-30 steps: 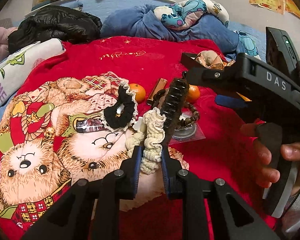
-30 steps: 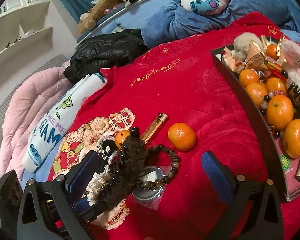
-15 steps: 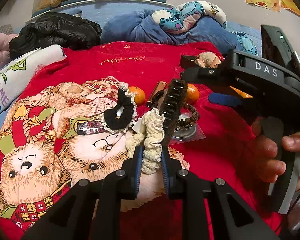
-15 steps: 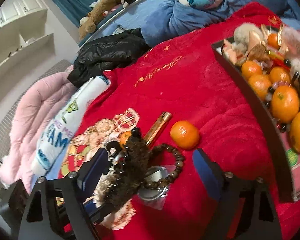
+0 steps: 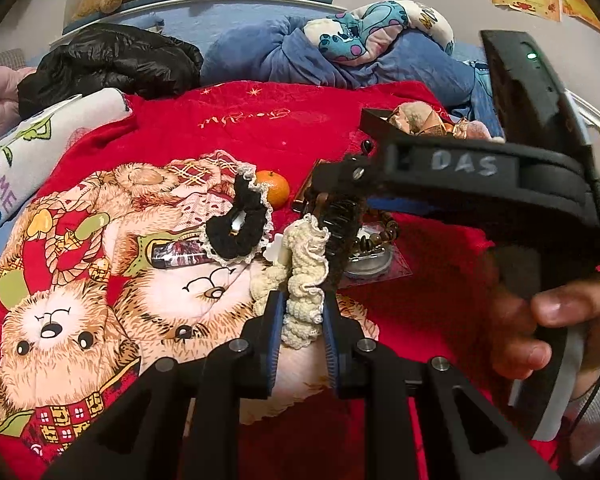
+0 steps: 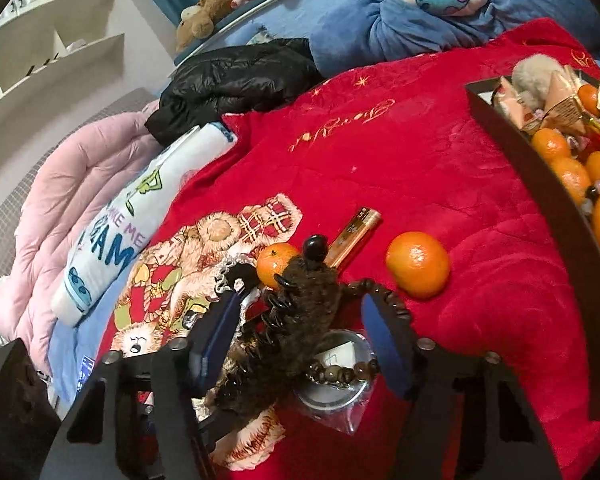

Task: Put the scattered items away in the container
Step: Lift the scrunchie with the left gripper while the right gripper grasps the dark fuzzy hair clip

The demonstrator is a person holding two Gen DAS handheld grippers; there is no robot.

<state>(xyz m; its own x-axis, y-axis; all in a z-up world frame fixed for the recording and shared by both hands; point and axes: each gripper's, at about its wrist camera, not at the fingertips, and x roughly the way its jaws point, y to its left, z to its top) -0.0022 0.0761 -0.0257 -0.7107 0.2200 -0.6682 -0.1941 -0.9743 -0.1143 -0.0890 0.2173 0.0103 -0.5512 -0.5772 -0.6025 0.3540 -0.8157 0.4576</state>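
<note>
My left gripper [image 5: 302,300] is shut on a cream scrunchie [image 5: 306,268], held up over the red bear blanket [image 5: 260,132]. A brown furry claw clip [image 6: 296,320] stands against the scrunchie, its lower end by the left gripper's right finger. My right gripper [image 6: 302,320] straddles that clip and its jaws are closing. The left pad is close to the clip's teeth, and a gap still shows at the right pad. The black tray [image 6: 540,184] at the right holds several tangerines and wrapped snacks.
On the blanket lie a black lace-trimmed scrunchie [image 5: 238,224], two tangerines [image 6: 418,264] [image 6: 278,264], a gold tube [image 6: 354,232], a bead bracelet [image 6: 344,372] and a round tin in a plastic bag [image 6: 332,388]. A black jacket [image 6: 236,80] and pillows lie behind.
The right gripper's jaws have narrowed around the brown clip, and it has moved in closer over the clip. The left gripper has kept still with the cream scrunchie.
</note>
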